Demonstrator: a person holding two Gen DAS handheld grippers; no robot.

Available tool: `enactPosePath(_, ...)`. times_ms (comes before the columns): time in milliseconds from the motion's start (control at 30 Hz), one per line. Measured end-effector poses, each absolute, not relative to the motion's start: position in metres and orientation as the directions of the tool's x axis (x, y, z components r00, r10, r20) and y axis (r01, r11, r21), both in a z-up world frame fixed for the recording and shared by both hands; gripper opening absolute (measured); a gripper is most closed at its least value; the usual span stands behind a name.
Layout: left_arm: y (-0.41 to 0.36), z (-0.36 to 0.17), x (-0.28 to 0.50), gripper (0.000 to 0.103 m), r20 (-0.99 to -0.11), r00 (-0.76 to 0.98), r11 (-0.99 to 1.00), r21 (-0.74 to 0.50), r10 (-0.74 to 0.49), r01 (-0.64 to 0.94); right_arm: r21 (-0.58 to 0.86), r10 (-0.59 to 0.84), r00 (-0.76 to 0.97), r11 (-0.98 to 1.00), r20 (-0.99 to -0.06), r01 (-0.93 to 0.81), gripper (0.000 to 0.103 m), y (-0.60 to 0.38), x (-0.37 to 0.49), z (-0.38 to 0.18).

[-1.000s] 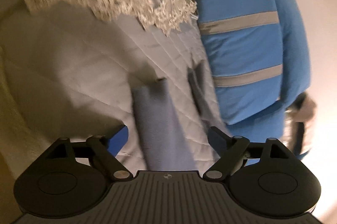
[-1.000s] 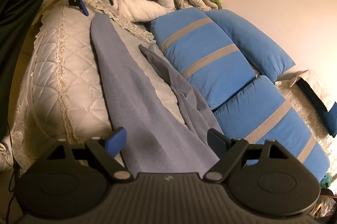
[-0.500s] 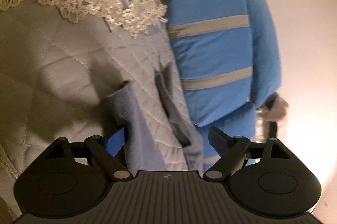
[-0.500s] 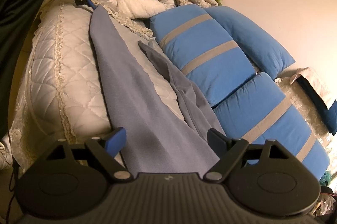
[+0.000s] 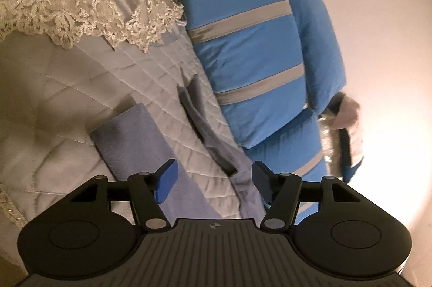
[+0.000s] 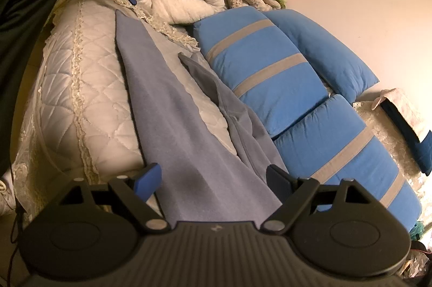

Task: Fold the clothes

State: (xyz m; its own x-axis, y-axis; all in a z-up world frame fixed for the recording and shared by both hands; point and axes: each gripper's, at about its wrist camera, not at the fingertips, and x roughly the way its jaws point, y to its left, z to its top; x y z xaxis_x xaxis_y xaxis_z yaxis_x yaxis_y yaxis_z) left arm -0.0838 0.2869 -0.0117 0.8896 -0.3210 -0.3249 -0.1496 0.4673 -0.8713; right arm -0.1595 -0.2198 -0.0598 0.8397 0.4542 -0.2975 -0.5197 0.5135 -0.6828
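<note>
Grey-blue trousers (image 6: 172, 125) lie stretched along the quilted bed (image 6: 67, 87), long axis running from the right gripper (image 6: 213, 179) at the near end toward the left gripper (image 5: 213, 179) at the far end. Both grippers have their jaws apart and hold nothing. One leg end (image 5: 127, 135) lies just ahead of the left gripper, the other leg (image 5: 205, 130) beside the blue cushions (image 5: 256, 65). Judging by this, each hand is nearest its own end for a lengthwise fold.
</note>
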Motion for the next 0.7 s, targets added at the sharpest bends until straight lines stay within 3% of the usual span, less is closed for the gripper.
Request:
enactPosePath(133, 0.282, -0.005, -0.081, 0.063, -0.513, 0.819, 0.572, -0.764, -0.258, -0.298, -0.683, 0.452, 0.841, 0.515, -0.297, -0.518, 0.092, -0.221, -0.16, -0.06)
enactPosePath(267, 0.284, -0.013, -0.08, 0.07, -0.561, 0.774, 0.556, -0.759, -0.293, -0.339, -0.687, 0.451, 0.841, 0.51, -0.298, -0.517, 0.092, -0.22, -0.16, -0.06)
enactPosePath(333, 0.287, -0.02, -0.081, 0.078, -0.556, 0.774, 0.514, -0.779, -0.304, -0.358, -0.688, 0.453, 0.841, 0.509, -0.296, -0.517, 0.092, -0.219, -0.161, -0.061)
enactPosePath(433, 0.288, -0.033, -0.079, 0.083, -0.532, 0.781, 0.446, -0.816, -0.328, -0.368, -0.688, 0.453, 0.841, 0.509, -0.297, -0.517, 0.092, -0.219, -0.16, -0.061)
enactPosePath(700, 0.289, -0.051, -0.07, 0.085, -0.378, 0.885, 0.36, -0.893, -0.272, -0.271, -0.687, 0.447, 0.842, 0.511, -0.302, -0.517, 0.092, -0.22, -0.16, -0.061)
